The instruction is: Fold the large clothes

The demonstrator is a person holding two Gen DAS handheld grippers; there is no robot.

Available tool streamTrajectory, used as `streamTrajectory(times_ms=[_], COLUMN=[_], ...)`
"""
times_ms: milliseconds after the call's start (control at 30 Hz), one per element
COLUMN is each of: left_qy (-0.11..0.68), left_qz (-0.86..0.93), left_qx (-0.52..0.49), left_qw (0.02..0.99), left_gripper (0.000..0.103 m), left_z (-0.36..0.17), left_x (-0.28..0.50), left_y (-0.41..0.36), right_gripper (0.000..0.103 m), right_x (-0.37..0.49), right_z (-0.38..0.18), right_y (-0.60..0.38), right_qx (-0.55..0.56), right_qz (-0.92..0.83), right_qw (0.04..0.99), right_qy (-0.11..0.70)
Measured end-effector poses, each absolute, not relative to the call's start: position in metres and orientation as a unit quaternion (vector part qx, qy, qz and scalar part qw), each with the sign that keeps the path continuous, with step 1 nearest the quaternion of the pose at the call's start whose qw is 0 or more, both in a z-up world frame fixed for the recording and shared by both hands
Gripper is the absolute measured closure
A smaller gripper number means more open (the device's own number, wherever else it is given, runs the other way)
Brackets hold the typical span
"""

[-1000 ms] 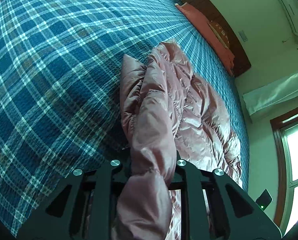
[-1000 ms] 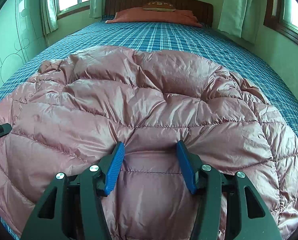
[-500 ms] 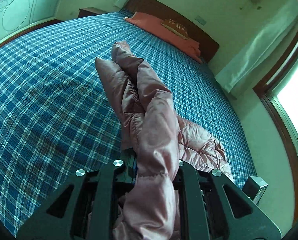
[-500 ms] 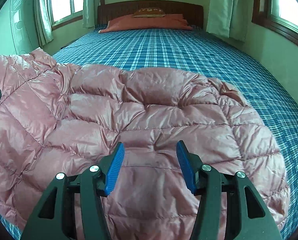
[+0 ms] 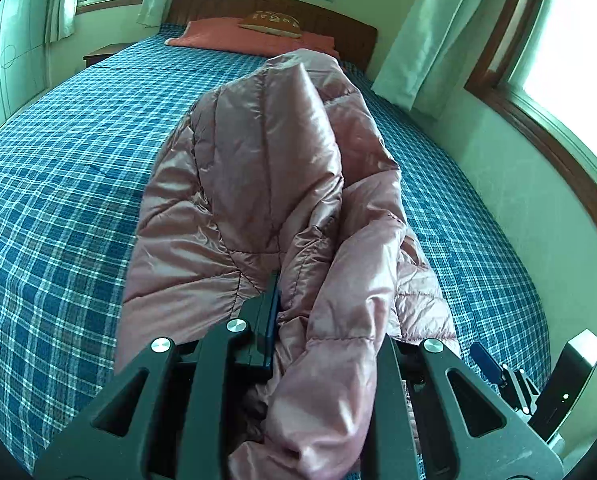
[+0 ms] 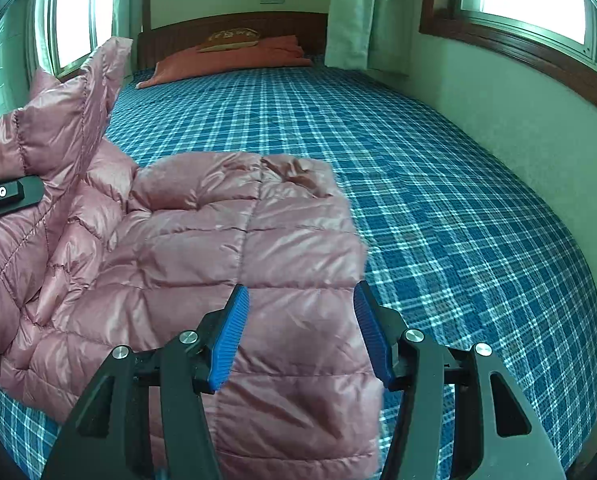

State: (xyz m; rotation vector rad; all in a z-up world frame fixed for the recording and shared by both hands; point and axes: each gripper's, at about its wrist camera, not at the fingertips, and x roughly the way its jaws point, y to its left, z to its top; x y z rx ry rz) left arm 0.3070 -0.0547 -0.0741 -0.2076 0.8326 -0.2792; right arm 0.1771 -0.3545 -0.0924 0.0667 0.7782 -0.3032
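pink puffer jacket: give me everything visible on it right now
The pink puffer jacket is glossy, quilted in stitched panels, and looks like thin padded nylon. Most of it lies crumpled on the blue plaid bedspread near the foot of the bed. One part is lifted off the bed, bunched in the left gripper, whose jaws are clamped on the fabric. The right gripper hovers over the flat part, its blue pads apart with fabric showing between them; a grip there cannot be told.
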Motion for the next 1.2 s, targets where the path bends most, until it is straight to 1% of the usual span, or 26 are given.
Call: streamTrajectory(times_ms=[367,467,833,1067,1133,1200], left_qy=[0.452,0.448,0.435,0.43,0.43,0.43], left_qz=[-0.164,-0.164,-0.154,-0.159,-0.163,-0.17], left_qx=[-0.042,-0.019,0.005,0.007,0.006,-0.002], left_qw=[0.876,0.879,0.887,0.889,0.888,0.887], left_gripper=[0.088,0.088,0.088,0.08,0.073,0.064], left_z=[-0.122,-0.131,-0.14,-0.127,-0.124,-0.118], left_x=[0.305,0.3,0.295,0.289,0.285,0.281], left_y=[-0.142,-0.16,-0.175,-0.175,-0.174,-0.172], right_gripper=[0.048,0.048,0.048,0.048,0.048,0.048], right_x=[0.151,0.147,0.138,0.126,0.122,0.118], right_z=[-0.119,-0.123,-0.127,-0.121,-0.119,-0.116], right_y=[-0.414,-0.425,-0.439,-0.444,-0.443,-0.442], right_qx=[0.055,0.065,0.076,0.074,0.07,0.068], right_qz=[-0.191,-0.198,-0.208,-0.219,-0.223,-0.226], right_qw=[0.891,0.888,0.882,0.881,0.881,0.881], right_qy=[0.407,0.411,0.415,0.413,0.412,0.41])
